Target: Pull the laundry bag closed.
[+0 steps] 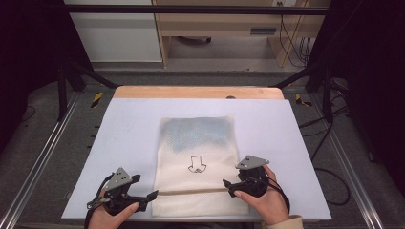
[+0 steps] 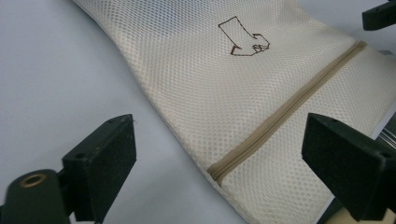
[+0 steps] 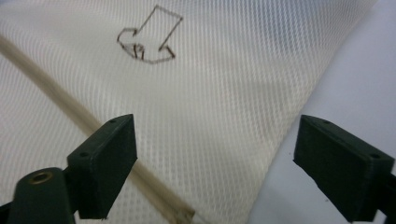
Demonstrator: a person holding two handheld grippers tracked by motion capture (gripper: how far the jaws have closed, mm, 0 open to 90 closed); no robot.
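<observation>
A grey carpeted floor is seen around the work area, with a wooden desk and loose cables at the far wall. Black frame bars are mounted above and to both sides. The table is covered by a pale blue-white sheet, and a strip of bare wood is left exposed along its far edge.

A cream mesh bag is laid flat at the middle of the table, reaching close to the near edge. A bluish item is visible through the mesh at the far end of the bag. A small arrow mark is drawn at the middle, and a tan zipper is run across the bag near its near end.

The left gripper is held low at the bag's near left corner, pointed toward the zipper end. Its jaws are spread wide in the left gripper view; the bag edge and zipper end lie between them, and nothing is gripped.

The right gripper is held at the bag's right edge, just beside the zipper's other end. Its jaws are likewise spread wide above the mesh, with nothing clamped.
</observation>
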